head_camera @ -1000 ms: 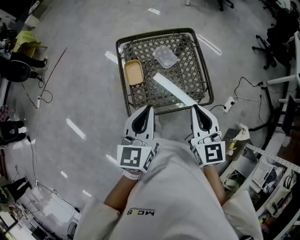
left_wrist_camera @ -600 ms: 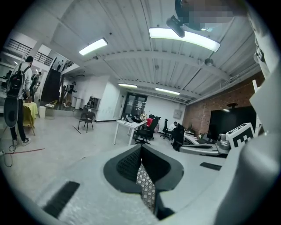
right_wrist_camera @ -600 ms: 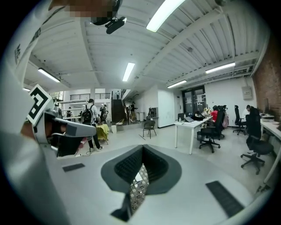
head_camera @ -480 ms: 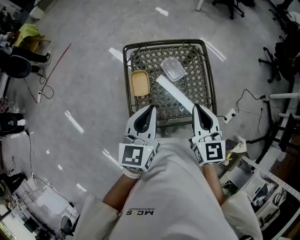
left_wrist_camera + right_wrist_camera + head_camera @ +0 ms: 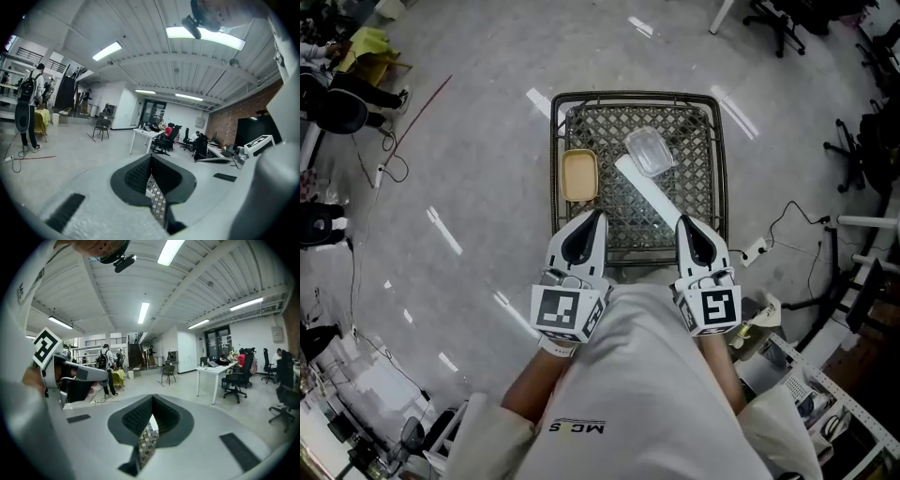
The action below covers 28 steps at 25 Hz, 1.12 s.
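L claw (image 5: 597, 216) & R claw (image 5: 681, 222) clenched, empty, at wire basket (image 5: 553, 159) near edge; risk: shut tips prob. snag mesh nr tan tray (image 5: 579, 175).

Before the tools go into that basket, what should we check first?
1. Left tool empty: ok, its jaws meet with nothing between them.
2. Right tool empty: ok, jaws together too.
3. Jaws opened for a grab: not ok, both tools are shut.
4. Wire basket in front of both tools: ok, its near rim lies just beyond their tips.
5. Tan tray, clear container and white strip uncovered in the basket: ok.
6. Container clear of the strip: cannot tell, its edge meets the strip's far end.
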Each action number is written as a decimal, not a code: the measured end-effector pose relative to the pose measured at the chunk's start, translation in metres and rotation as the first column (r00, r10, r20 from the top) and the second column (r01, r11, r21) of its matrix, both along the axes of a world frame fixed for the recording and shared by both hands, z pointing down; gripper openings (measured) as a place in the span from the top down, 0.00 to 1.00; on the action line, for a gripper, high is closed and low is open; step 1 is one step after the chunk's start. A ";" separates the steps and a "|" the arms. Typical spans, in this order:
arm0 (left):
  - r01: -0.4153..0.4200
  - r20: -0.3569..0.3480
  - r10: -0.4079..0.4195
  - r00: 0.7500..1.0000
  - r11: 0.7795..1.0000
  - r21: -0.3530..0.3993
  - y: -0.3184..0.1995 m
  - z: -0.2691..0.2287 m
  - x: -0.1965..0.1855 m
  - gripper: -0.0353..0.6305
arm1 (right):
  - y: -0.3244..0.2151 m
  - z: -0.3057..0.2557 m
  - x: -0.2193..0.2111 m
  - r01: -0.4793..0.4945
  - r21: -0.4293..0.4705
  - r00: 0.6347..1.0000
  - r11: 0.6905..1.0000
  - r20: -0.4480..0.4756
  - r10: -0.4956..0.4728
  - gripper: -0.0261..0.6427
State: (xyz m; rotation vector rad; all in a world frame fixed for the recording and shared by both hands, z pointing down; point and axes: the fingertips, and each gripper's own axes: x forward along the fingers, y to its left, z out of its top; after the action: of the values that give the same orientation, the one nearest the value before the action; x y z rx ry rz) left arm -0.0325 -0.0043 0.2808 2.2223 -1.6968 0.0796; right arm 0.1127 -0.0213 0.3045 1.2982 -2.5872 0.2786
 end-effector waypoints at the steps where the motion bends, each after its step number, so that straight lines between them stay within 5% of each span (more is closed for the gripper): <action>1: 0.007 0.002 -0.007 1.000 1.000 -0.005 -0.004 0.001 0.000 0.91 | -0.005 0.002 -0.001 0.010 -0.005 1.000 1.000 -0.001 -0.010 0.94; 28: 0.087 0.023 -0.084 0.996 0.984 -0.153 -0.070 0.069 0.004 0.91 | -0.112 0.114 -0.038 0.196 -0.147 0.974 0.970 -0.082 -0.209 0.90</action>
State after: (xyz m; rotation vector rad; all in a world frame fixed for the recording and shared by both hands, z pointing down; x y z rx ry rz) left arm -0.0290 -0.0747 0.3499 2.0397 -1.7308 0.2022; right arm 0.0743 -0.1335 0.4184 0.9671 -2.5426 0.3411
